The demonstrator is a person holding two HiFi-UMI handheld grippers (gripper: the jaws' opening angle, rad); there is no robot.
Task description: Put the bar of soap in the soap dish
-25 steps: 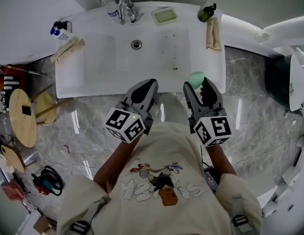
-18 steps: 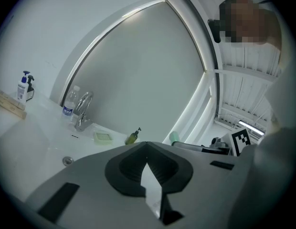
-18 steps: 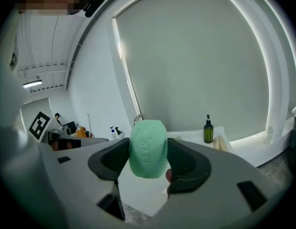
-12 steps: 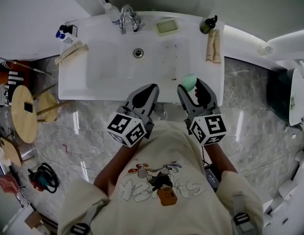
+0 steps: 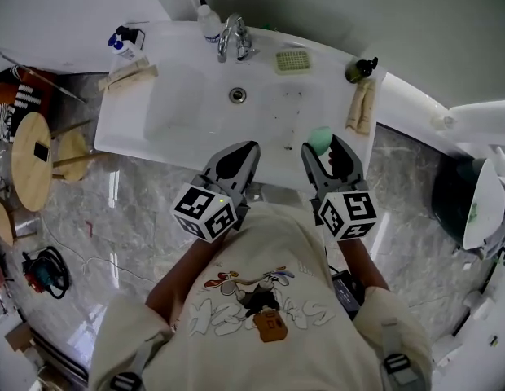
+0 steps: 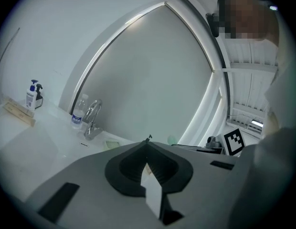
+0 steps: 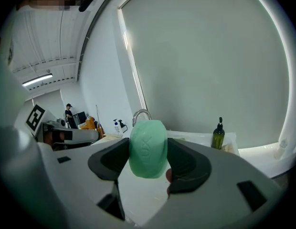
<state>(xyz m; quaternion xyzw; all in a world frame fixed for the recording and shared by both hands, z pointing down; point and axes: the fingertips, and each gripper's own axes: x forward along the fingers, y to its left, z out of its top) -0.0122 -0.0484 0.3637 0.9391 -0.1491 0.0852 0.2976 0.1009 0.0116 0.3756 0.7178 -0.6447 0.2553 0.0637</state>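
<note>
Right hand-held gripper (image 5: 323,144) clamps the soap bar (image 7: 148,148) over the sink rim (image 5: 155,145); left hand-held gripper (image 5: 239,150) alongside, clenched empty.

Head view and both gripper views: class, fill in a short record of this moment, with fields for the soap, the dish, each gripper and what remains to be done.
bar of soap: green, clamped between the right gripper's jaws, near the front edge of the sink
soap dish: empty, on the sink's back rim, between the faucet and the dark bottle
right gripper: shut on the bar of soap
left gripper: jaws together, holding nothing
remaining: soap not yet in the dish
</note>
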